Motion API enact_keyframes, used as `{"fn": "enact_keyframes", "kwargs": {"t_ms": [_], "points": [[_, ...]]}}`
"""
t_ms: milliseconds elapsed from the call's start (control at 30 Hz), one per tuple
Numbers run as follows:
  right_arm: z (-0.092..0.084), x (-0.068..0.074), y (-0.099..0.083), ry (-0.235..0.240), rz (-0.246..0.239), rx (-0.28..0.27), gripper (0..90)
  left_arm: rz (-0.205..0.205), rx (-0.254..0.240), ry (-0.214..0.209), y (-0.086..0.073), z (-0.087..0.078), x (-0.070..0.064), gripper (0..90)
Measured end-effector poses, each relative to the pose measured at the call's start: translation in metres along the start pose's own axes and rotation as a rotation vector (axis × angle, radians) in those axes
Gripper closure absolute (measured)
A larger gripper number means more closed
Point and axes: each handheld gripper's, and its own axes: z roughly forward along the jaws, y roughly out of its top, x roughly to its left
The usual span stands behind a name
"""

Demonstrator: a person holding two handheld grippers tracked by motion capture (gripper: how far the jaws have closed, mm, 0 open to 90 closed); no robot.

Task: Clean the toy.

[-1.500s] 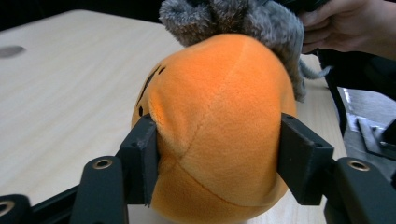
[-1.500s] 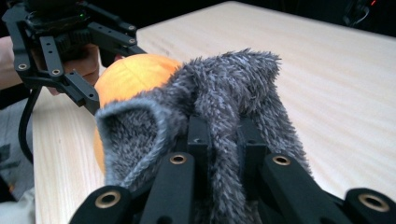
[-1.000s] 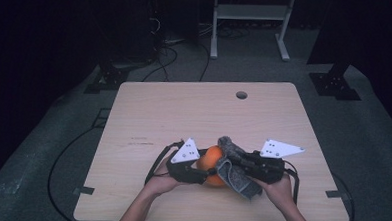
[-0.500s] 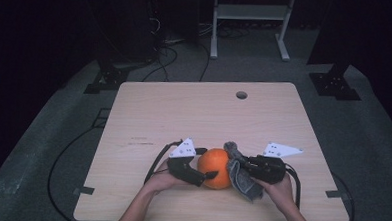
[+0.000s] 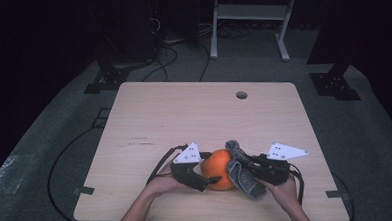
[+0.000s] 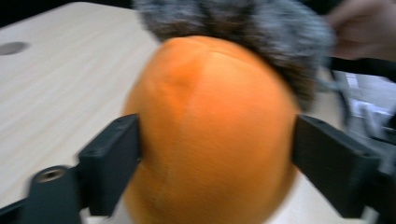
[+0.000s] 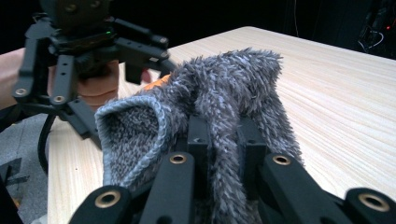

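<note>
Round, smooth orange ball (image 5: pixel 220 169) near the front edge of the pale wooden table (image 5: pixel 194 115), between both grippers. Left gripper (image 6: pixel 217 154) just been opening, fingers apart, one on each side of the ball. Right gripper (image 7: pixel 219 140) pinched tight on a fuzzy grey knitted sock (image 7: pixel 224 98), draped against the ball.

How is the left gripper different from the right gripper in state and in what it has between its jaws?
The left gripper has its jaws spread, just opening, around the orange ball; the right gripper is shut on the grey fuzzy cloth. Both are black and rest low over the wooden table.
</note>
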Motion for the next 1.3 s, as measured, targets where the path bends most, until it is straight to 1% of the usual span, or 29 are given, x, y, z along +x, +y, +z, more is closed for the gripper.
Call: {"fn": "enact_keyframes", "kwargs": {"t_ms": [33, 67, 100, 133, 167, 200, 233, 333, 400, 467, 533, 567, 600, 633, 667, 700, 733, 767, 833, 867, 900, 933, 967, 1000, 1067, 1133, 1200, 1233, 1300], "points": [[0.000, 0.000, 0.000, 0.000, -0.001, 0.000, 78.7, -0.023, 0.008, 0.000, 0.000, 0.002, 0.002, 8.7], [0.000, 0.000, 0.000, 0.001, -0.002, -0.001, 78.7, -0.041, 0.009, -0.016, -0.002, 0.004, 0.004, 7.1], [0.000, -0.001, 0.000, 0.003, -0.005, -0.001, 78.6, -0.050, 0.001, -0.026, -0.004, 0.006, 0.004, 7.7], [0.000, -0.002, 0.000, 0.000, -0.003, 0.002, 78.7, -0.042, -0.015, -0.025, -0.006, 0.007, 0.003, 12.5], [-0.001, -0.003, -0.001, -0.005, -0.003, 0.006, 78.7, -0.026, -0.021, -0.006, -0.008, 0.008, 0.001, 19.3], [-0.002, -0.004, -0.001, -0.012, -0.001, 0.009, 78.6, -0.028, -0.016, 0.019, -0.007, 0.009, 0.000, 27.3], [-0.002, -0.005, -0.001, -0.014, 0.008, 0.009, 78.6, -0.037, -0.011, 0.031, -0.005, 0.009, -0.001, 31.2], [-0.005, -0.005, 0.002, -0.024, 0.007, 0.011, 78.7, -0.021, -0.004, 0.060, -0.001, 0.009, -0.005, 35.4], [-0.008, 0.003, 0.007, -0.017, -0.018, 0.001, 78.9, -0.018, 0.000, 0.064, 0.000, 0.009, -0.007, 36.4], [-0.005, 0.016, 0.015, 0.009, -0.067, -0.006, 78.9, 0.000, 0.002, 0.056, 0.001, 0.012, -0.012, 37.2], [0.000, 0.026, 0.021, -0.009, -0.125, 0.017, 78.9, 0.021, 0.004, 0.052, 0.002, 0.014, -0.016, 37.8], [0.001, 0.025, 0.022, -0.008, -0.127, 0.017, 78.9, 0.015, 0.000, 0.047, 0.001, 0.014, -0.017, 38.1], [0.000, 0.021, 0.022, -0.001, -0.110, 0.013, 78.9, 0.015, -0.003, 0.033, 0.000, 0.013, -0.017, 38.4], [-0.002, 0.015, 0.020, 0.000, -0.085, 0.010, 79.0, 0.023, -0.001, 0.018, 0.000, 0.013, -0.017, 38.3], [-0.004, 0.010, 0.018, -0.019, -0.070, 0.015, 79.0, 0.038, -0.002, 0.005, 0.000, 0.013, -0.018, 37.5], [-0.006, 0.004, 0.015, -0.038, -0.062, 0.023, 79.0, 0.038, -0.012, -0.008, 0.000, 0.013, -0.019, 34.7], [-0.009, 0.000, 0.012, -0.033, -0.044, 0.025, 78.9, 0.035, -0.016, -0.013, 0.001, 0.012, -0.018, 29.5], [-0.011, -0.002, 0.010, -0.028, -0.031, 0.026, 78.9, 0.032, -0.020, -0.008, 0.001, 0.013, -0.017, 24.4], [-0.013, -0.001, 0.006, -0.038, -0.039, 0.034, 78.9, 0.008, -0.007, 0.003, 0.001, 0.017, -0.014, 16.0], [-0.014, 0.000, 0.007, -0.036, -0.040, 0.038, 79.0, 0.006, -0.003, 0.003, 0.000, 0.020, -0.015, 15.0], [-0.014, 0.004, 0.010, -0.041, -0.057, 0.039, 79.0, 0.024, -0.010, 0.003, -0.002, 0.021, -0.016, 18.0], [-0.013, 0.011, 0.013, -0.030, -0.084, 0.034, 79.0, 0.042, -0.015, 0.006, -0.004, 0.021, -0.018, 22.6], [-0.011, 0.018, 0.017, 0.007, -0.106, 0.025, 78.9, 0.045, -0.014, 0.005, -0.005, 0.022, -0.019, 25.7], [-0.008, 0.025, 0.020, 0.015, -0.132, 0.029, 78.9, 0.049, -0.004, 0.008, -0.004, 0.021, -0.020, 28.0], [-0.003, 0.032, 0.023, -0.004, -0.187, 0.056, 78.9, 0.050, 0.003, 0.014, -0.004, 0.018, -0.020, 31.1], [-0.004, 0.022, 0.022, -0.001, -0.141, 0.049, 79.0, 0.041, -0.005, 0.016, -0.005, 0.018, -0.020, 33.2], [-0.009, 0.007, 0.016, -0.037, -0.103, 0.053, 79.0, 0.038, -0.002, 0.019, -0.003, 0.019, -0.020, 33.3], [-0.012, 0.001, 0.012, -0.048, -0.071, 0.055, 79.0, 0.036, -0.004, 0.018, -0.003, 0.019, -0.020, 33.3], [-0.016, -0.002, 0.007, -0.055, -0.056, 0.067, 79.0, 0.038, -0.006, 0.024, -0.003, 0.020, -0.020, 32.7]]}}
